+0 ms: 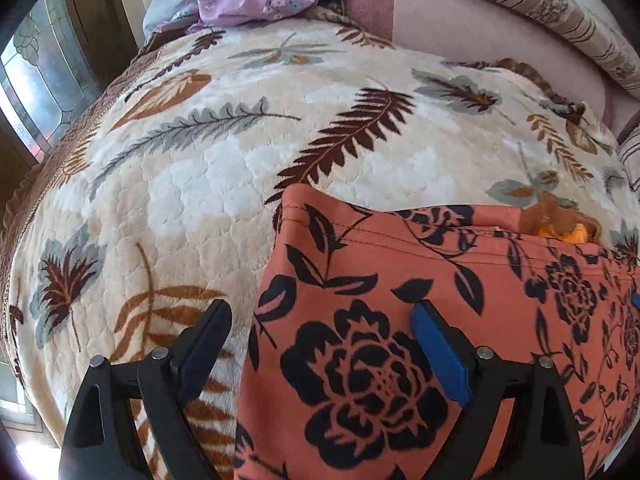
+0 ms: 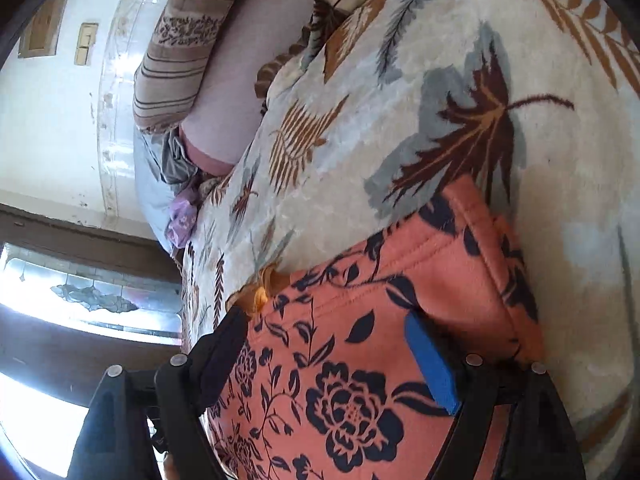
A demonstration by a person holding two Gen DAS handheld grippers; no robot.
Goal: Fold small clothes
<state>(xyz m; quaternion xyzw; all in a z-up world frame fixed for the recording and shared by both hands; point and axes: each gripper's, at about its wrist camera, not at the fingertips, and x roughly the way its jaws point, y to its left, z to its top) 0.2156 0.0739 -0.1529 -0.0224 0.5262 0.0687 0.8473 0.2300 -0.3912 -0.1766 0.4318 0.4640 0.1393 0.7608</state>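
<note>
Left gripper (image 1: 322, 320), right gripper (image 2: 326, 330): black angular finger arms, silver round pivot pins, one blue pad, one dark pad.

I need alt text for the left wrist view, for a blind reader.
An open claw hovers over the left edge of an orange garment with black flowers, lying on a leaf-patterned blanket. Pillows lie behind.

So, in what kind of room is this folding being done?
Most likely a bedroom. The orange floral garment lies on a bed covered by a plush leaf-patterned blanket, with a striped pillow at the far end and a decorated glass window beside the bed.
</note>
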